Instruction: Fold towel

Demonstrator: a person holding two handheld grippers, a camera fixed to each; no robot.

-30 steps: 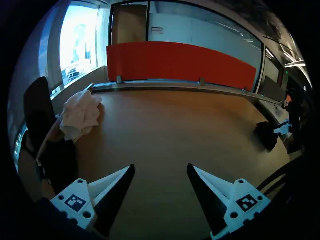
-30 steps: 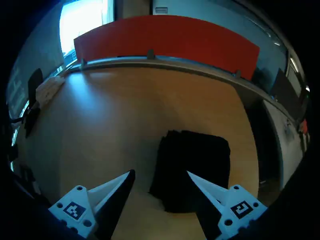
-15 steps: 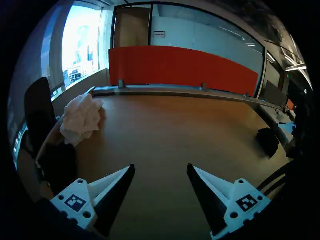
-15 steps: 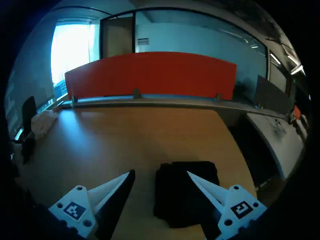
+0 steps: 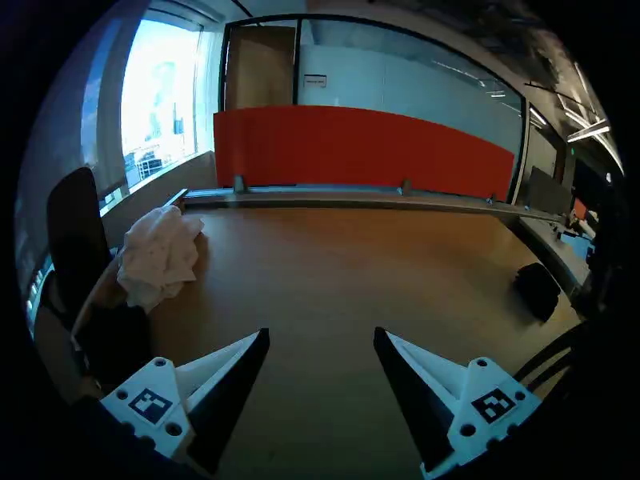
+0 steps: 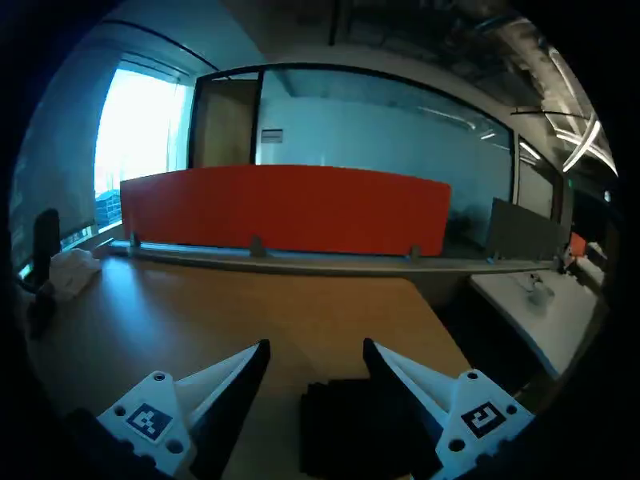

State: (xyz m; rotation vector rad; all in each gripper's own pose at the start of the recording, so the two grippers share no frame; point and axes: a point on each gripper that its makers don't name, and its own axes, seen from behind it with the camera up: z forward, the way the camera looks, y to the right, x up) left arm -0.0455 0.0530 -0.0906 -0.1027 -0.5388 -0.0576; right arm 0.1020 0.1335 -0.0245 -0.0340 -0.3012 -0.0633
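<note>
While my left gripper (image 5: pixel 320 330) hovers with its fingers spread apart above the wooden table (image 5: pixel 336 256), a crumpled white towel (image 5: pixel 160 252) lies at the left of the frame, near the table's edge. My right gripper (image 6: pixel 314 343) is spread wide too, and a folded black towel (image 6: pixel 360 424) lies on the table at the bottom of the frame, seen between its fingers.

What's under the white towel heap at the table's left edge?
The white towel rests on the wooden table, and a dark shape shows just below it in the left gripper view. Anything beneath the crumpled heap itself is covered.
</note>
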